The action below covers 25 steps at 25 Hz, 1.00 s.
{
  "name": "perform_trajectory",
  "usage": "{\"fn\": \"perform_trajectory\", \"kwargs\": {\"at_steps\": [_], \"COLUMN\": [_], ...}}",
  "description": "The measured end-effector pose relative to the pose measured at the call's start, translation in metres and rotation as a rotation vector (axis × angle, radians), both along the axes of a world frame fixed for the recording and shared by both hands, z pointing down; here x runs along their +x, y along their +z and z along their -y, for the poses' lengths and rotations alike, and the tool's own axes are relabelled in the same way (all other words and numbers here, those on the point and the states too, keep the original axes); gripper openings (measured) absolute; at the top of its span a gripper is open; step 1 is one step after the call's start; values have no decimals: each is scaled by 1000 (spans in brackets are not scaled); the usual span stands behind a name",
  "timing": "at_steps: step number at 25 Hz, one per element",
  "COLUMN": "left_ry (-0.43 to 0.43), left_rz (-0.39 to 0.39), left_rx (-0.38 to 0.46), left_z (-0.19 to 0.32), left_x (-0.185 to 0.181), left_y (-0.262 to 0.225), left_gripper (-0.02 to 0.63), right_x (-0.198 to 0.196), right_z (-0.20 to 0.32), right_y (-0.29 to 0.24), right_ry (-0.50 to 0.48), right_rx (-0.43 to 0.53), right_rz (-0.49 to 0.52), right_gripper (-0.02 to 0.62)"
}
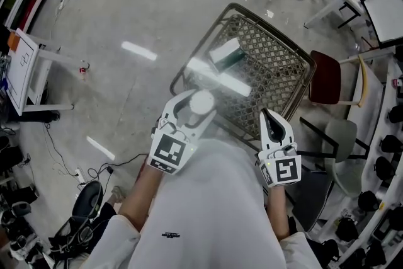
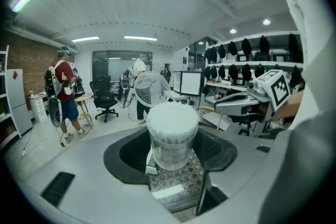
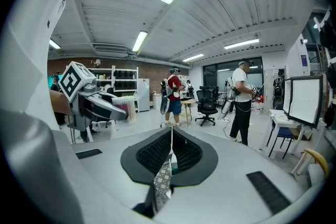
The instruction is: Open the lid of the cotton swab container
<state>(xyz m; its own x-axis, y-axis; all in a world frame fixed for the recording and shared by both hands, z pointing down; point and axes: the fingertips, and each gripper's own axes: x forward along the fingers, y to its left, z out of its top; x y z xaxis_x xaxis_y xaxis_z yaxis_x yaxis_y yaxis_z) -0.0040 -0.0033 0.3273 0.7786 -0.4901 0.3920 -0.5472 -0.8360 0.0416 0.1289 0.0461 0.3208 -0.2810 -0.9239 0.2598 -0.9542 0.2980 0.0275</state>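
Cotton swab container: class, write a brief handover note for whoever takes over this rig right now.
Left hand-held gripper: clamped on the cotton swab container, holding it upright in the air.
Right hand-held gripper: shut, empty, apart from the container.
Lid: tipped up and open behind the swabs, which are exposed.
Done: the lid is open.
Left: nothing of the opening itself; probably just set the container down.

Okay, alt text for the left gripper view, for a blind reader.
The left gripper holds a clear cotton swab container full of white swabs, its round lid flipped up behind. The shut right gripper shows at right.
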Motion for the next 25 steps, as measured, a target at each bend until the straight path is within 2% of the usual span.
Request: {"fn": "perform_trajectory", "kwargs": {"at_steps": [25], "left_ry": [28], "left_rz": [1], "left_rx": [-6], "left_z": [1], "left_x": [0], "left_y": [1], "left_gripper": [242], "right_x": [-10], "right_z": [4], "right_y": [-3], "right_ry": [1], "right_rx": [7], "right_rz": [12], "right_gripper": [5]}}
